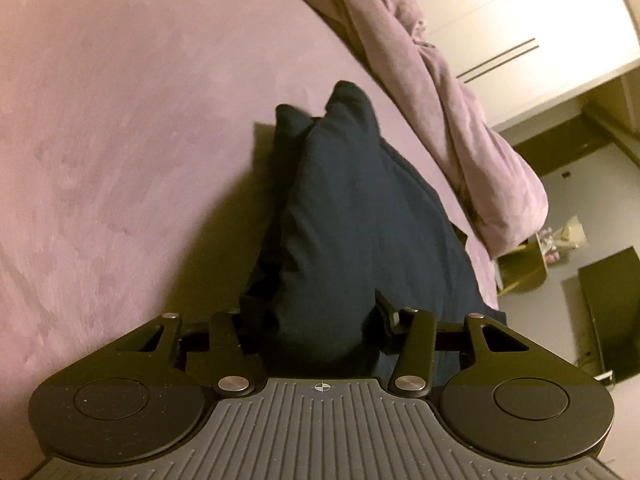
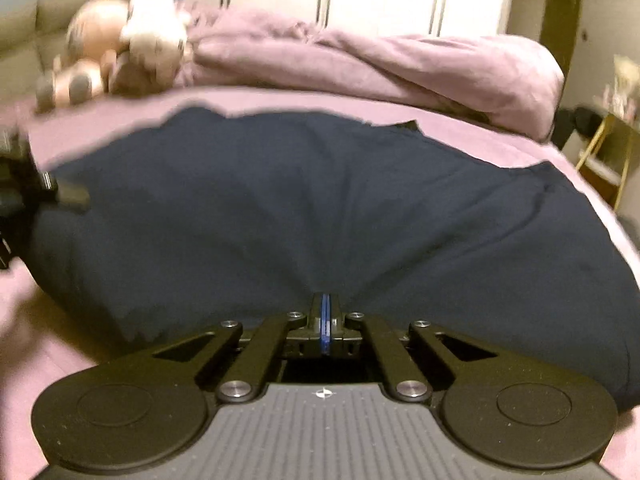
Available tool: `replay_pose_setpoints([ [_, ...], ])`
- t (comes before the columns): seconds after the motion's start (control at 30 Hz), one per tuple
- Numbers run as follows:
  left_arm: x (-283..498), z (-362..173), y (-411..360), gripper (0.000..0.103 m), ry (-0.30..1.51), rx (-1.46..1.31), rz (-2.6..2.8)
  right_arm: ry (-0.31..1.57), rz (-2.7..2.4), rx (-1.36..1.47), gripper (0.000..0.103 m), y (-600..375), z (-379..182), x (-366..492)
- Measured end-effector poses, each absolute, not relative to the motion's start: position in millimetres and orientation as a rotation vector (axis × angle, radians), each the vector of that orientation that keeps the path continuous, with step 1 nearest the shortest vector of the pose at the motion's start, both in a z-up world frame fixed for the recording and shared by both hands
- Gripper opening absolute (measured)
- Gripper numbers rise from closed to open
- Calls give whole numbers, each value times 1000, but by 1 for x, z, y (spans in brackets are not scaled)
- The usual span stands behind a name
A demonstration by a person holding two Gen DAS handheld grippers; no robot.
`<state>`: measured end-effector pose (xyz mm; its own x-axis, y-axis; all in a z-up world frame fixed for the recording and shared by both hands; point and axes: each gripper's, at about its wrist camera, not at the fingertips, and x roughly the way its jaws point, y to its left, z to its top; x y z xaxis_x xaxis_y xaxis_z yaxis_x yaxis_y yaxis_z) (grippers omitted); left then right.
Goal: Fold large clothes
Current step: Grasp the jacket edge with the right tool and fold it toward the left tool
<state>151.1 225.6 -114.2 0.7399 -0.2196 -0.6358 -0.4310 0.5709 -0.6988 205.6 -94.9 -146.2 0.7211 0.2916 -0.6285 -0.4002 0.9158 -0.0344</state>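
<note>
Dark navy garment (image 2: 320, 208) is spread on the mauve bed cover (image 1: 120, 140), long axis running left to right in the right wrist view. Its near edge is pinched by the right gripper (image 2: 326, 312), jaws fully together, creases fanning away from them. A raised bunch at the left end sits between the partly parted jaws of the left gripper (image 1: 316, 320); firm pad contact cannot be told. The cloth lies directly ahead of both, reaching toward the far rumpled duvet (image 2: 400, 64).

Garment (image 2: 320, 208) on bed (image 1: 120, 120); blanket (image 2: 380, 64) behind; stuffed toys (image 2: 120, 40) far left.
</note>
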Motion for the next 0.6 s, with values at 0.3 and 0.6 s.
replay_pose_setpoints([
  [0.3,158,-75,205,51,753,-837,140,638,234,-10,0,-181,-126,200],
  [0.6,162,-56,189,51,735,-744,138,627,372,18,2,-148,-127,201],
])
